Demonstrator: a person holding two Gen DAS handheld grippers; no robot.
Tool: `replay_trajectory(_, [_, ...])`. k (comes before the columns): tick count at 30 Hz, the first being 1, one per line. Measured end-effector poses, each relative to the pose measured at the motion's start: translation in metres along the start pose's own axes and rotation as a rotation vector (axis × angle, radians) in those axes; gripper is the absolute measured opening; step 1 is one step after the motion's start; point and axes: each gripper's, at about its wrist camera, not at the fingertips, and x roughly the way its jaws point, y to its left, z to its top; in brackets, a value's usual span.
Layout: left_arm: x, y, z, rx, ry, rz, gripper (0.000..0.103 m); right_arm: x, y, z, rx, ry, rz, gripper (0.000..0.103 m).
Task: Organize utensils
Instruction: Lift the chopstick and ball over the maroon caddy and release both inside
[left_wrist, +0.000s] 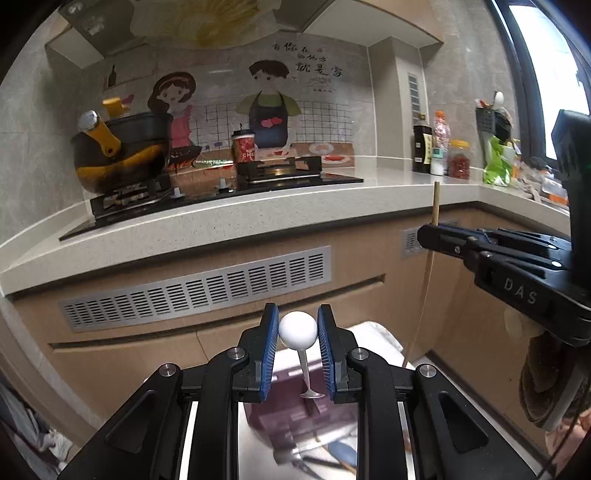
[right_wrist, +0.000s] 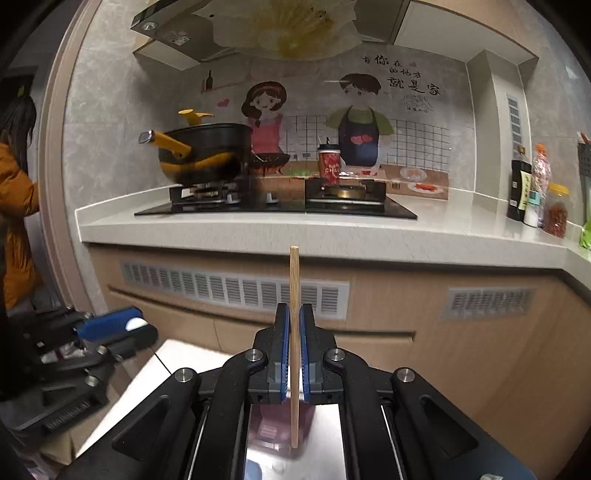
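From my left wrist, my left hand-held gripper pinches the white ball-shaped end of a spoon between its blue pads, the thin metal stem hanging down toward the small bowl at the bottom. Below lies a purple tray with more utensils, blurred. The counter edge runs across the view above the gripper, with open air in between. At the right, my right hand-held gripper reaches in sideways, clamping a wooden chopstick whose top rises just past the counter edge.

From my right wrist, my right hand-held gripper is pressed together on the chopstick, which stands upright, its top just below the counter lip and its lower end over the purple tray. The cabinet front is well ahead of it. My left hand-held gripper sits low at the left, well apart, the spoon's white end showing between its pads.
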Motion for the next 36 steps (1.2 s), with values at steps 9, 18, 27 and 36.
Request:
replay_trajectory(9, [0.091, 0.032, -0.03, -0.062, 0.136, -0.012, 0.023, 0.089, 0.007, -0.039, 0.001, 0.133, -0.013, 0.005])
replay_trajectory(18, [0.132, 0.039, -0.078, -0.121, 0.253, -0.044, 0.047, 0.145, 0.002, -0.102, 0.026, 0.322, 0.003, 0.045])
replay_trajectory(27, [0.085, 0.009, -0.112, -0.062, 0.262, -0.084, 0.05, 0.106, -0.013, -0.131, 0.0, 0.322, -0.021, 0.056])
replay_trajectory(36, [0.059, -0.034, -0.18, -0.034, 0.38, -0.169, 0.054, 0.051, -0.031, -0.189, -0.012, 0.398, -0.053, 0.065])
